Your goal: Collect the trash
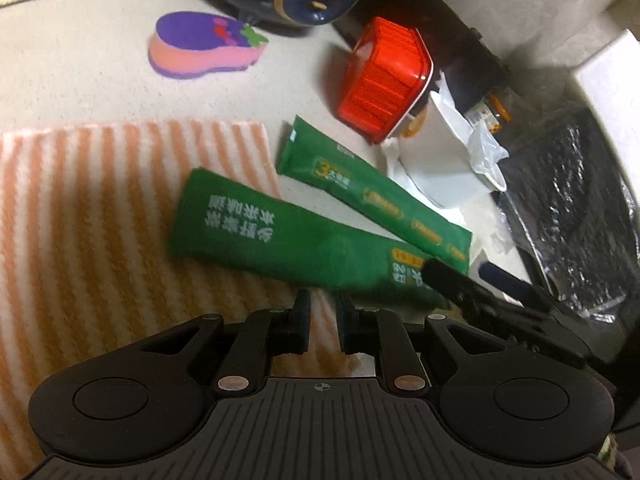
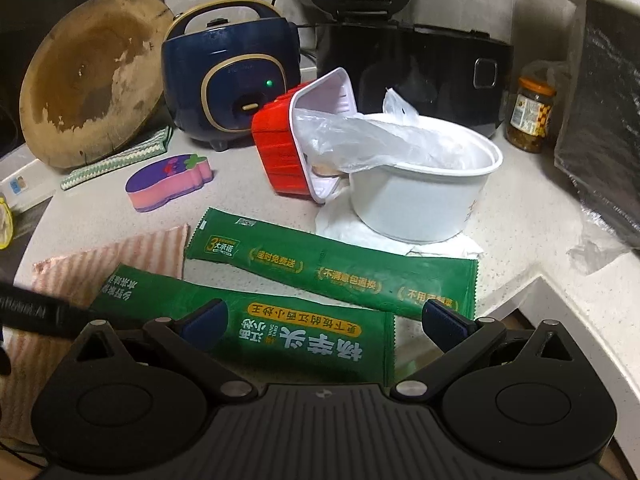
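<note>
Two green food wrappers lie on the counter. The near wrapper [image 1: 280, 236] [image 2: 256, 316] rests partly on a striped cloth. The far wrapper [image 1: 372, 192] [image 2: 332, 264] lies just behind it. A red tray [image 1: 384, 76] [image 2: 280, 148] leans on a white bowl [image 1: 444, 160] [image 2: 424, 196] holding clear plastic film. My left gripper [image 1: 323, 300] has its jaws nearly closed, empty, just short of the near wrapper. My right gripper [image 2: 324, 316] is wide open, its fingers straddling the near wrapper's end; it also shows in the left wrist view [image 1: 472, 280].
An orange striped cloth [image 1: 100, 208] [image 2: 100, 264] lies at the left. A purple sponge [image 1: 204, 44] [image 2: 168, 176], blue rice cooker [image 2: 232, 72], black cooker [image 2: 412, 68], jar [image 2: 532, 112], wooden board [image 2: 88, 76] and black bag [image 1: 572, 200] [image 2: 604, 120] surround the trash. The counter edge [image 2: 580, 320] drops at the right.
</note>
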Action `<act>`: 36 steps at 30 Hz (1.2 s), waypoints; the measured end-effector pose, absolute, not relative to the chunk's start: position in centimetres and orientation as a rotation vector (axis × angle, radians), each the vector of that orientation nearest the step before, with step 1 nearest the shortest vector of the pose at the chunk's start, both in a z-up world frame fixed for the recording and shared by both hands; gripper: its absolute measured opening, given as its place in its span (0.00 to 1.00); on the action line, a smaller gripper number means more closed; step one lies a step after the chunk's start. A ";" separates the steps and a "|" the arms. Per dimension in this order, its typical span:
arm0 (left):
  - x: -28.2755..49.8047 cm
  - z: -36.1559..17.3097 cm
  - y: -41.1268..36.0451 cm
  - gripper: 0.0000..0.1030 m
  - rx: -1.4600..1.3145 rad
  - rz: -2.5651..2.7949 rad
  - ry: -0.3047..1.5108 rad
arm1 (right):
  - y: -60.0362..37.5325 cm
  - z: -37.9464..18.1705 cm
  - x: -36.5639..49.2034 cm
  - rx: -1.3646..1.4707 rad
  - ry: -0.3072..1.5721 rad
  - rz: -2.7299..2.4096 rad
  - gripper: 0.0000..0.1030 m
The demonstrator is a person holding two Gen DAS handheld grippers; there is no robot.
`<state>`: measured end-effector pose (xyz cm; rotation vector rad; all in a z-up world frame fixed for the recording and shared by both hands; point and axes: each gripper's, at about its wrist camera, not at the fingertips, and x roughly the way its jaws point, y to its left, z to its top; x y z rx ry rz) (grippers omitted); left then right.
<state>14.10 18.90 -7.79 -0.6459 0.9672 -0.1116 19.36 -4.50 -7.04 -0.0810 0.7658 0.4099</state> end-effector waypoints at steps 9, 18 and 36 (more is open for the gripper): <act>16.6 -8.7 21.1 0.14 -0.771 -0.036 0.898 | -5.4 -8.7 23.7 0.022 0.847 0.474 1.00; 21.1 -6.3 18.4 0.14 -0.655 -0.136 0.832 | -4.6 -8.4 21.1 -0.002 0.840 0.541 1.00; 25.7 -5.5 13.7 0.14 -0.544 -0.247 0.825 | -23.8 -9.2 28.4 0.241 0.757 -0.061 1.00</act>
